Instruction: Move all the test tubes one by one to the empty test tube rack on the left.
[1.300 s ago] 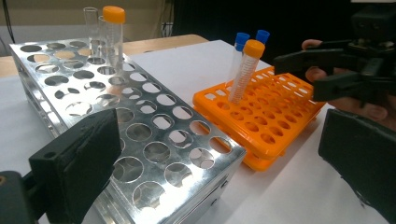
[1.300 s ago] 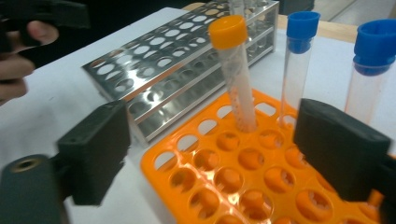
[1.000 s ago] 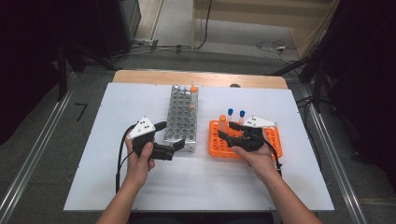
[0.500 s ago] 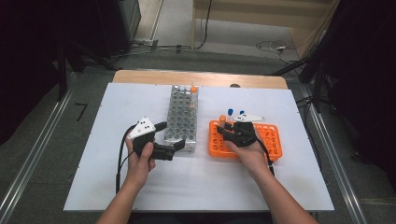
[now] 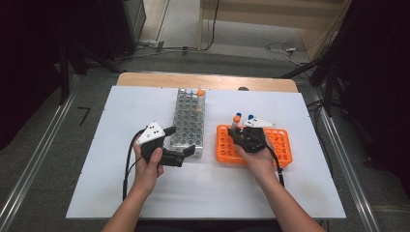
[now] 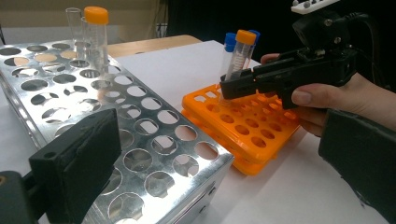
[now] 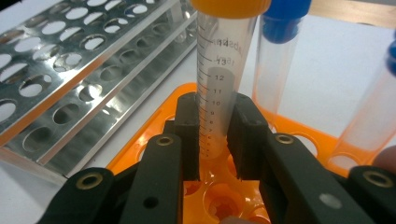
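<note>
Right claw (image 7: 215,140) hides the orange-capped tube's (image 7: 224,74) lower end.

White tabletop (image 5: 121,193) with pale wooden strip (image 5: 145,79) along far edge. Grey floor (image 5: 43,159) around it. Metal rails (image 5: 29,174) on floor run beside left and right edges. Black tape mark (image 5: 85,115) on floor near far left corner. Cables (image 5: 278,47) lie beyond far edge. Dark black surroundings (image 5: 377,72) at both sides; wooden furniture (image 5: 270,12) at back.
</note>
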Demonstrator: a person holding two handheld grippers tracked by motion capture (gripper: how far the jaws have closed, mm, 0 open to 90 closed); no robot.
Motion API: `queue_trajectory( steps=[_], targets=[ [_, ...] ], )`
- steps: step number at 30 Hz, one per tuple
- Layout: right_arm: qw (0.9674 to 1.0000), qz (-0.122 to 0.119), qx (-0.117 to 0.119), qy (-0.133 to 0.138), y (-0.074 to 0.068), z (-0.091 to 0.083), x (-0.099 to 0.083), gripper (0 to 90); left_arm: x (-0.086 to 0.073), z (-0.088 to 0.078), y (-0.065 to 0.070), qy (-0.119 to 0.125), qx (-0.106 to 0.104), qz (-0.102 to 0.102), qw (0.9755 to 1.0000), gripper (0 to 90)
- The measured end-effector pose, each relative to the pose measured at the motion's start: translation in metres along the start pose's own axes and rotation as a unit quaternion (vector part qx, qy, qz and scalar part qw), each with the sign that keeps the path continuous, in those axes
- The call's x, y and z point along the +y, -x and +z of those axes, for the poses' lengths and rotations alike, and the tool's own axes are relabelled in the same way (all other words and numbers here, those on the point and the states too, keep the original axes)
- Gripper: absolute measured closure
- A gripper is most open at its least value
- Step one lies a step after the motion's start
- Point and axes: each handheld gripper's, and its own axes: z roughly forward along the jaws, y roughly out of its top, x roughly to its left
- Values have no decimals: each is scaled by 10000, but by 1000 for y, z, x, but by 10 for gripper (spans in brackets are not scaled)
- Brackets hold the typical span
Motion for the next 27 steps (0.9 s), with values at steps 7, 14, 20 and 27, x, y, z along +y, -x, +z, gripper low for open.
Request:
queue_trajectory(
  steps=[7, 14, 20, 27],
  targets=[
    [9990, -31, 89, 434, 2, -11, -2, 731, 2, -3, 0, 68, -21, -17, 10000, 0],
    [9962, -4, 356, 798, 5, -30, 0, 731, 6, -4, 4, 124, -75, 17, 9999, 0],
    [9936, -117, 716, 863, 1, -45, -2, 731, 11, -4, 14, 151, -192, 154, 9996, 0],
    [9878, -326, 1280, 819, -14, -55, -4, 731, 16, -2, 25, 174, -381, 263, 9988, 0]
  ],
)
